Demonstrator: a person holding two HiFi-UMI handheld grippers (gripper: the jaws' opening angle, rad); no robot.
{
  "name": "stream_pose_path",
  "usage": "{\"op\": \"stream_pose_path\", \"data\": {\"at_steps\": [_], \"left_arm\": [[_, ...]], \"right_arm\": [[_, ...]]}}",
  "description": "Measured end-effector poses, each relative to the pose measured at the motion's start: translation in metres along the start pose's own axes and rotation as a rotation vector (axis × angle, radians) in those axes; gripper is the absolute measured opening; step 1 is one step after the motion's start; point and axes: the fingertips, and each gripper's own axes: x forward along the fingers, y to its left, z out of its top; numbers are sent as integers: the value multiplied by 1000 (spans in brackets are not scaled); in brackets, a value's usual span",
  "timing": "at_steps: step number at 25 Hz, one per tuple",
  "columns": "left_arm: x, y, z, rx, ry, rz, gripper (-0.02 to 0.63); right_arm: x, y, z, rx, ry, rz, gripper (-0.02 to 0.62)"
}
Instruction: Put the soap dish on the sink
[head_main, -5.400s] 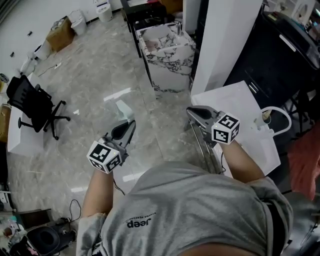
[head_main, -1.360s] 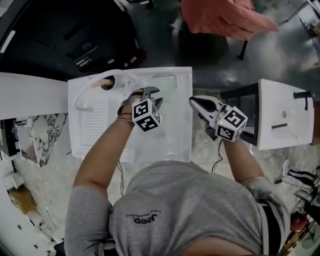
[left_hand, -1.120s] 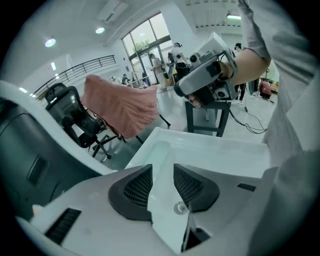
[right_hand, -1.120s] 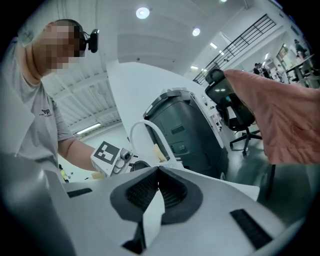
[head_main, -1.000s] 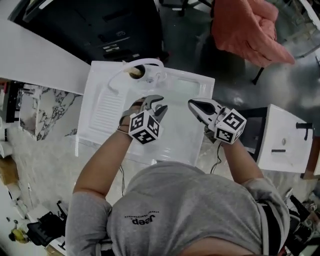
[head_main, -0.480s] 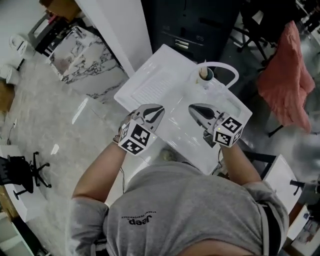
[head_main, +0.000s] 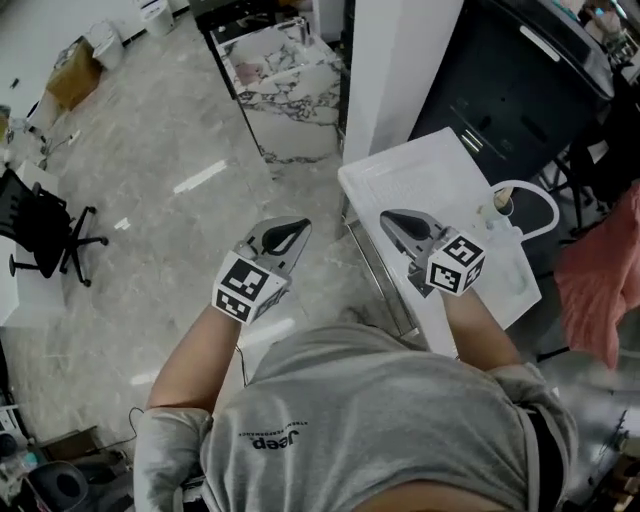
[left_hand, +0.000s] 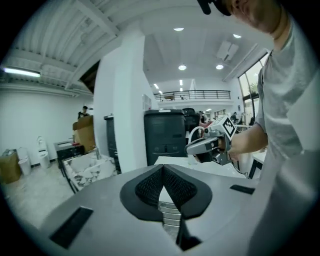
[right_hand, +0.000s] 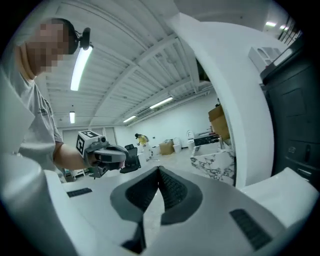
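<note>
The soap dish (head_main: 512, 268) seems to be the faint translucent patch on the smooth white sink (head_main: 420, 185), right of the right gripper (head_main: 386, 216). Half a second ago both grippers hung over the sink. Now the left gripper (head_main: 302, 225) is over the glossy marble floor (head_main: 180, 150), and its ribbed jaws have just closed on nothing. The right jaws are together too, empty.

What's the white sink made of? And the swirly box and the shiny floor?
The white sink looks like glossy ceramic or plastic: smooth and plain white, I can't tell which. The swirly box looks like polished marble or a marble print: white with dark veins. The floor looks like polished stone tile: it reflects bright streaks of light.
</note>
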Motion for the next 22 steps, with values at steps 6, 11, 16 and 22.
{"op": "stream_pose_path", "data": {"at_steps": [6,11,16,22], "left_arm": [[-133,47,-45,-143,-37,212,14],[-232,74,-80,-230,-76,403,14],[-290,88,-99,-302,-128,538,14],[-317,87,-106,-365,-195,606,14]], "right_arm": [[99,82,7,-69,60,148,58],[172,143,5,-107,106,257,58],[213,190,-1,-152,144,345,58],[224,204,-2,-159,155,382,57]]}}
